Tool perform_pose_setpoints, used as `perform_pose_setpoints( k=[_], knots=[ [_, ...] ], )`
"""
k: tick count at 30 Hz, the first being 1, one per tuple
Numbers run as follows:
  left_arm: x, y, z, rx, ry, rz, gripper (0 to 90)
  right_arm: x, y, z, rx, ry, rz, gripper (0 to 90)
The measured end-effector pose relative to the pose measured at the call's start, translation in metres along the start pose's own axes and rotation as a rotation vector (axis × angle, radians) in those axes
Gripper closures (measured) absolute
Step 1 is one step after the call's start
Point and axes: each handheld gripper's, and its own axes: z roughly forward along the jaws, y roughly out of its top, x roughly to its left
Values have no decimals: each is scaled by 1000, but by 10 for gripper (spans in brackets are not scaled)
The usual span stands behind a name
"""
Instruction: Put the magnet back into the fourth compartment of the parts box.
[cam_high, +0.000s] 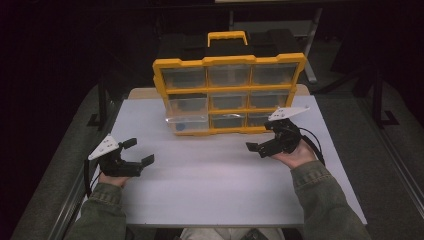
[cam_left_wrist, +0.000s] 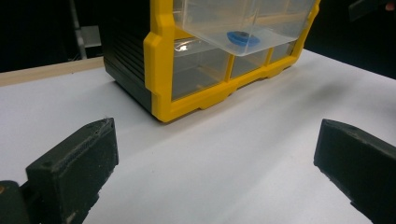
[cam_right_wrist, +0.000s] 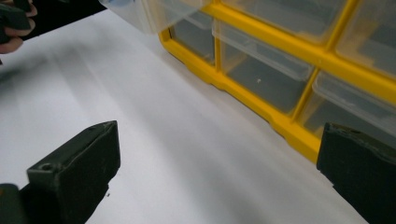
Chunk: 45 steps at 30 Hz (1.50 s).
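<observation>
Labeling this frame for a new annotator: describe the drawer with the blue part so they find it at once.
On the white table stands a yellow-framed organizer with a three-by-three grid of clear drawers. Look at its left column, below the top row: the pulled-out drawer juts toward the person. It is the one drawer slid out, and a blue part lies in it.

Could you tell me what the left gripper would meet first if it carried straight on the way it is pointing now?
Probably the yellow organizer: the left gripper points over bare white table toward its lower left corner, under the pulled-out clear drawer. Depth is uncertain.
</observation>
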Motion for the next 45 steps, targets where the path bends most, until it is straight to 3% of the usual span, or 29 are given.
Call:
perform_pose_setpoints(
  k=[22, 45],
  knots=[
    [0, 0, 0, 3, 2, 1, 0, -1, -33, 0, -49, -9, 13, 0],
    [0, 0, -1, 4, 5, 4, 0, -13, -73, -19, -145, -77, 71, 0]
  ],
)
